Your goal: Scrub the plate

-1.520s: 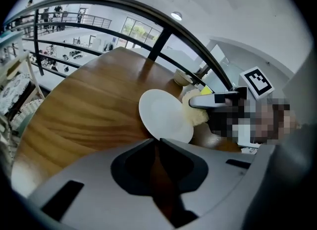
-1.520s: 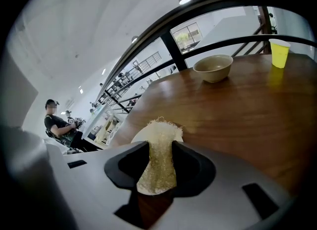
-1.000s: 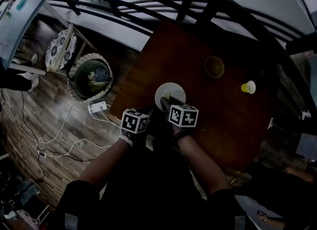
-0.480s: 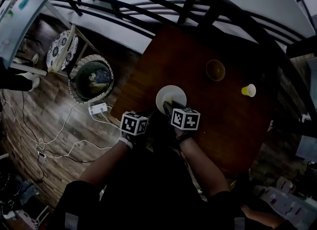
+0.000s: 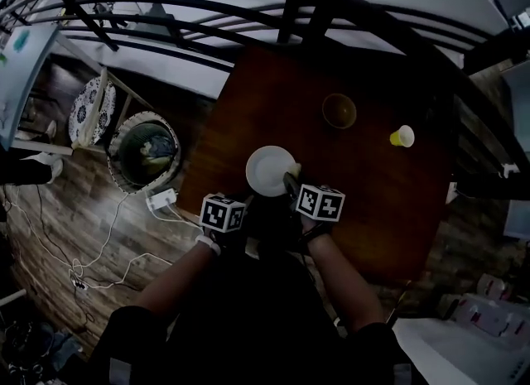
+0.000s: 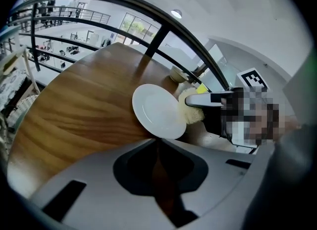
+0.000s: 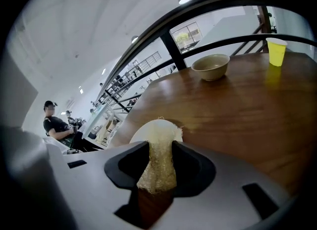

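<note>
The left gripper (image 6: 157, 147) has its jaws drawn nearly together, pinching the near rim of the white plate (image 6: 157, 110), which lies on the brown desk (image 5: 364, 201) by its front edge. The right gripper (image 7: 160, 147) clamps a yellowish scrub pad (image 7: 158, 169) against the plate's right edge. Farther right stand a tan bowl (image 5: 339, 111) and a yellow cup (image 5: 402, 136).

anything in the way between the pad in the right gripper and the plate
Nothing visible does. The right gripper is shut on the scrub pad, which sits right at the right rim of the plate. The bowl and yellow cup stand farther back on the table, well clear.
</note>
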Tool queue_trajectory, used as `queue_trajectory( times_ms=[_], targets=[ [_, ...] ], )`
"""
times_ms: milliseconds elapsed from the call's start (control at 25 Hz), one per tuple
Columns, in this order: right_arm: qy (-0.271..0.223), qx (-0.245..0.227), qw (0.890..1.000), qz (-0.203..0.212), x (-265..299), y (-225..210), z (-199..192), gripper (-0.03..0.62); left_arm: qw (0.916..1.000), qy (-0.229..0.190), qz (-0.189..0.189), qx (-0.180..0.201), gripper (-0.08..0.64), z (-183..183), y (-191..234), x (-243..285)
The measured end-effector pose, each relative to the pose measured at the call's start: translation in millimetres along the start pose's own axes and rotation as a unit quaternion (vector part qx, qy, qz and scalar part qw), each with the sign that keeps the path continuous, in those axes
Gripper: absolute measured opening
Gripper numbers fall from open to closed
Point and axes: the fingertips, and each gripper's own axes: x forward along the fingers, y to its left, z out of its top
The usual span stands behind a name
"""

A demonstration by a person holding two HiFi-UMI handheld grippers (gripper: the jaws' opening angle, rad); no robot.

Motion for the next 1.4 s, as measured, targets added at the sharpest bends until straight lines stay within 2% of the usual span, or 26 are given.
queue_trajectory(
  times_ms=[240,360,600,920,1040,1400],
  targets=[
    [-0.007,-0.002,1.000,-0.018,-14.1,-11.4,8.4,0.149,1.0000,0.003,-0.002,0.004,0.026,1.7,-11.6,4.4],
    [-0.004,-0.011,1.000,-0.011,-11.5,-3.8,9.0,0.149,1.0000,-0.001,0.000,-0.002,0.026,0.8,-10.8,2.0],
    [0.017,-0.041,0.998,0.040,8.6,46.2,1.0,0.149,0.9993,-0.017,0.008,-0.034,0.026,-4.0,4.6,-9.3],
    [0.067,-0.100,0.989,0.088,44.6,116.7,-30.4,0.149,0.9965,-0.032,0.022,-0.074,0.026,-14.2,40.0,-32.3],
    [0.073,-0.095,0.989,0.085,46.4,115.2,-39.5,0.149,0.9958,-0.031,0.015,-0.085,0.026,-21.4,38.9,-32.8],
    [0.057,-0.062,0.995,0.047,26.3,67.9,-38.5,0.149,0.9981,-0.016,0.009,-0.059,0.026,-19.2,28.5,-22.4]
  ],
)
